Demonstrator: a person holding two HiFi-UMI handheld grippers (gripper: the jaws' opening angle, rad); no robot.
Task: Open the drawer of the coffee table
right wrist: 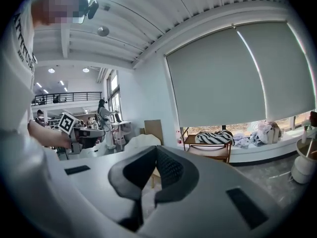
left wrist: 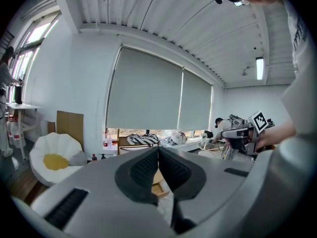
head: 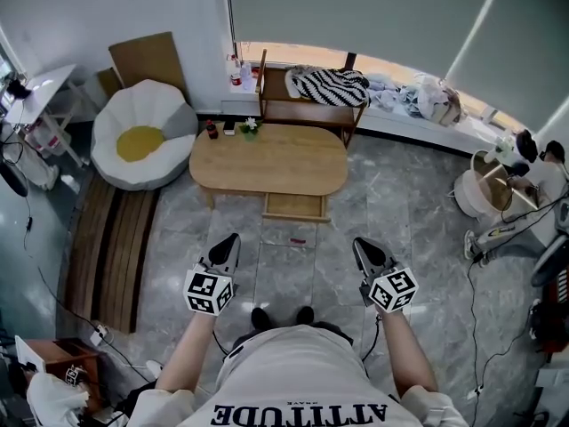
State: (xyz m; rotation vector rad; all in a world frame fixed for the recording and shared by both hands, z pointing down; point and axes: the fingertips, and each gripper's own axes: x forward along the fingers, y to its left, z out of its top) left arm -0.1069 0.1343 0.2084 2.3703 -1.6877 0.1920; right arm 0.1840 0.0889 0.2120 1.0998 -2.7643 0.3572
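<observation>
Head view: drawer (head: 296,206) pokes out under coffee table (head: 267,158), straight ahead of us, well apart, midway btwn hands. Our left gripper (head: 231,238) & right gripper (head: 358,242) have fingers clenched, empty.

left gripper (left wrist: 158,151), jaws together, nothing between; white chair (left wrist: 52,155) left

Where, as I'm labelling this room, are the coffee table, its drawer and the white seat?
coffee table (head: 267,158), head view, bare middle of its top.
drawer (head: 296,206), head view, middle of the pulled-out part.
white seat (head: 140,142), head view, its yellow centre.
</observation>
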